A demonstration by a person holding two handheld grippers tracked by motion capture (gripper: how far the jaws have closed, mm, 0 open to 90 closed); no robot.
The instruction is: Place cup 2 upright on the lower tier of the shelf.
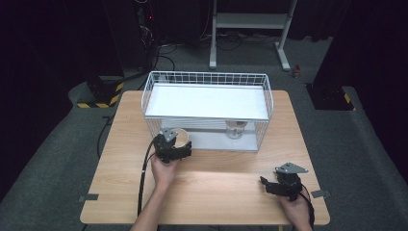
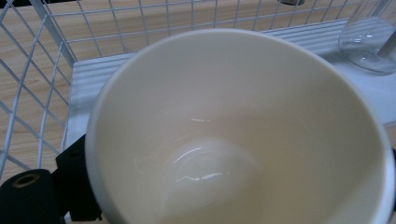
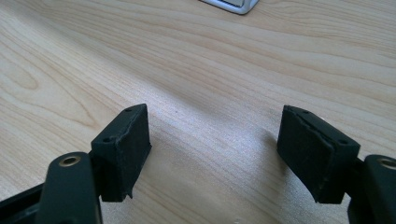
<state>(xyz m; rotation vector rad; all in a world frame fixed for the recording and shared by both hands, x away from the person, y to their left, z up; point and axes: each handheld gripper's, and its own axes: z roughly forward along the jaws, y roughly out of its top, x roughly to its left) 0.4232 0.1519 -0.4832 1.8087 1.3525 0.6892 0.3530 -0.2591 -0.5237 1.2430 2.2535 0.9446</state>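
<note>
Dark room w/ cables and a metal stand at the back; wooden table in the middle carries a white wire rack w/ an upper shelf and a lower tray. Going left to right: left gripper sits at the rack's front-left corner, holding a cream cup. In the left gripper view the cup is tilted toward the camera, empty inside, rim near the wire mesh and above the ribbed lower tray; one black jaw shows at bottom left, pressed to the cup's wall, so jaws are closed on the cup, quite wide. Cup looks partway into the lower level, not set down yet; can't tell if its base touches the tray. Further right on that tray stands a clear glass, already inside, also seen in the left gripper view. Right gripper is low over bare table near the front-right, well apart from the rack; its jaws stand wide w/ nothing between them, pads just above the wood. Judgement: glass done, cup approx. mid-placement; left to do is set the cup on the tray beside the glass, let go, pull out.
</note>
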